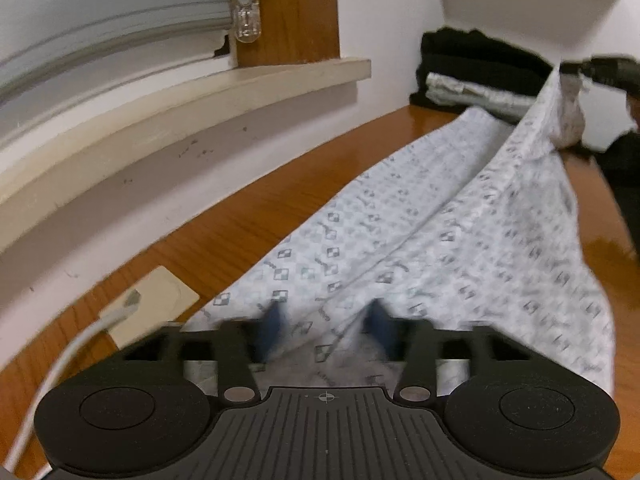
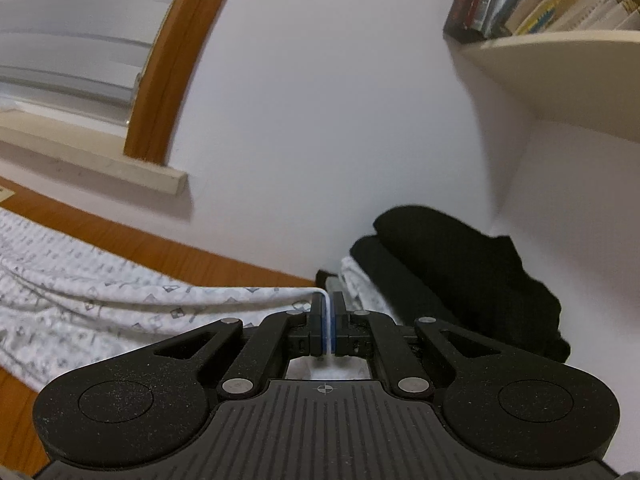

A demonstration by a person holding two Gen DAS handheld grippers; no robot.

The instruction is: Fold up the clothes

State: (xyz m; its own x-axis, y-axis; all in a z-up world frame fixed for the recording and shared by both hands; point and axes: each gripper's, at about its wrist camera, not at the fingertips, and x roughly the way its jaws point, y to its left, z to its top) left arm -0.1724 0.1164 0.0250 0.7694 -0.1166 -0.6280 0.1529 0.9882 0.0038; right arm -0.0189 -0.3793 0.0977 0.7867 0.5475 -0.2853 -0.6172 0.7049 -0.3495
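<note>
The patterned garment (image 1: 420, 232) lies stretched along the wooden table (image 1: 248, 216), its far end lifted off the surface by the right gripper (image 2: 329, 320), whose 2 pads are pressed together on a thin edge of the cloth — the fabric shows as a pale sliver between them. That raised pinch, seen from the left wrist view as a peak near the top right, seems meant to keep the cloth taut so a straight fold line can form. At the near end the left gripper (image 1: 326, 320) has its blue fingertips (image 1: 274, 320) set on either side of a ridge of fabric; they are blurred and a gap with cloth in it shows between them, so I judge they are not clamped tight yet, though a light touch cannot be ruled out. The garment runs roughly parallel to the wall and sill (image 1: 192, 92), with a bare strip of table between. A white cable (image 1: 60, 360) and a pale patch (image 1: 160, 300) sit just left of the near end, and a stack of folded clothes (image 2: 460, 276) — dark over light — crowds the far corner, so free room lies mostly toward the table's open side.
</note>
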